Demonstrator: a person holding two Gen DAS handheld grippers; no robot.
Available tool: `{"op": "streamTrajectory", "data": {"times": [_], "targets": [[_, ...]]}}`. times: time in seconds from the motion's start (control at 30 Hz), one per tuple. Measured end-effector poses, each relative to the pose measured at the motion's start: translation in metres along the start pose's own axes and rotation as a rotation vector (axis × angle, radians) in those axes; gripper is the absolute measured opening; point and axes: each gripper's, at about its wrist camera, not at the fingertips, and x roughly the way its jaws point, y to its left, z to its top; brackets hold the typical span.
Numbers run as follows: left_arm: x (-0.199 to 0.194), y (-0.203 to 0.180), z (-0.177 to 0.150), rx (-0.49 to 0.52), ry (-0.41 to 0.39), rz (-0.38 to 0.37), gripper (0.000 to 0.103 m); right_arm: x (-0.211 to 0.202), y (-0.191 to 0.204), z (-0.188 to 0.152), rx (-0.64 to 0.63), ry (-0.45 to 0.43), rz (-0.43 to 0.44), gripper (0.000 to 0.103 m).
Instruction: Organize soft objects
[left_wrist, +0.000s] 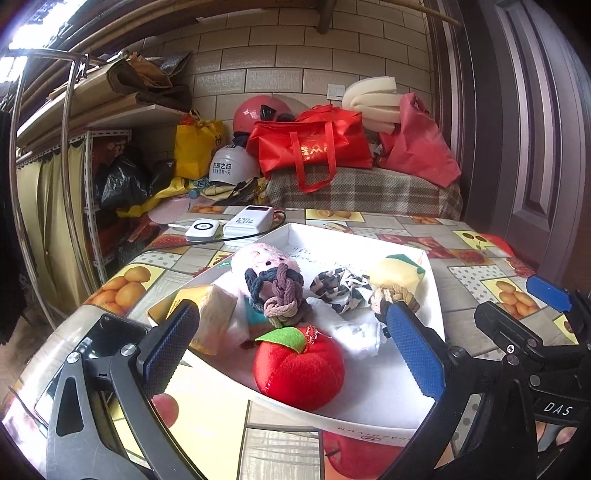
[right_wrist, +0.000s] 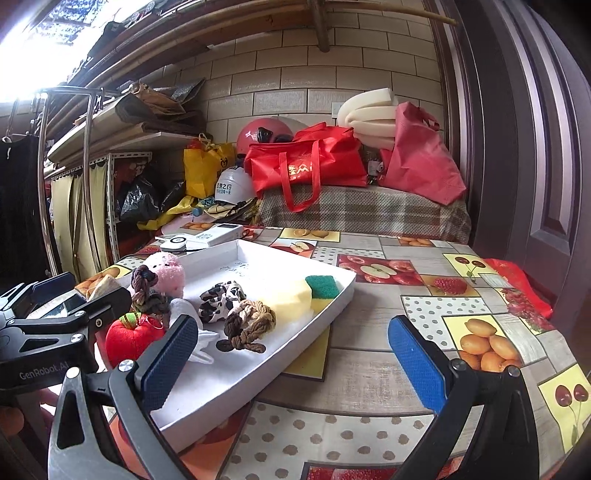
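Note:
A white tray (left_wrist: 369, 402) on the table holds soft objects: a red plush apple (left_wrist: 299, 369), a pink plush toy (left_wrist: 264, 260), a dark braided hair tie (left_wrist: 275, 291), a black-and-white scrunchie (left_wrist: 340, 288), a yellow-green sponge (left_wrist: 399, 271), a brown braided tie (left_wrist: 391, 295), a white cloth (left_wrist: 354, 332) and a pale sponge block (left_wrist: 216, 317). My left gripper (left_wrist: 291, 347) is open just above the apple at the tray's near edge. My right gripper (right_wrist: 295, 362) is open and empty over the tray's (right_wrist: 295, 354) right rim. The apple (right_wrist: 129, 339) and brown tie (right_wrist: 251, 325) show there too.
Two white power banks (left_wrist: 225, 223) lie beyond the tray. The table (right_wrist: 406, 314) has a fruit-pattern cloth. Red bags (left_wrist: 314, 147), helmets and foam sit on a plaid bench behind. A metal rack and shelves stand at the left, a dark door at the right.

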Motion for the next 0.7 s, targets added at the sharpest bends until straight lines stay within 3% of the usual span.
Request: {"op": "streamTrajectory", "data": {"times": [0.23,0.4,0.57,0.67,0.7], "targets": [[-0.021,-0.032,-0.011,0.130,0.029,-0.047,0.103,-0.041,-0.013,-0.016,-0.022,0.005,0.010,0.103],[-0.054,-0.055,-0.019,0.195,-0.034,-0.044,0.103,-0.082,-0.021,-0.021,-0.022,-0.059,-0.013,0.103],[-0.078,-0.075,-0.023,0.272,-0.113,0.059,0.103,-0.113,-0.041,-0.022,0.078,-0.143,-0.218,0.103],[-0.079,-0.069,-0.020,0.229,-0.105,0.173,0.103,-0.116,-0.058,-0.028,0.151,-0.090,-0.229,0.103],[-0.077,-0.064,-0.020,0.202,-0.084,0.177,0.103,-0.116,-0.062,-0.030,0.162,-0.058,-0.222,0.103]]}}
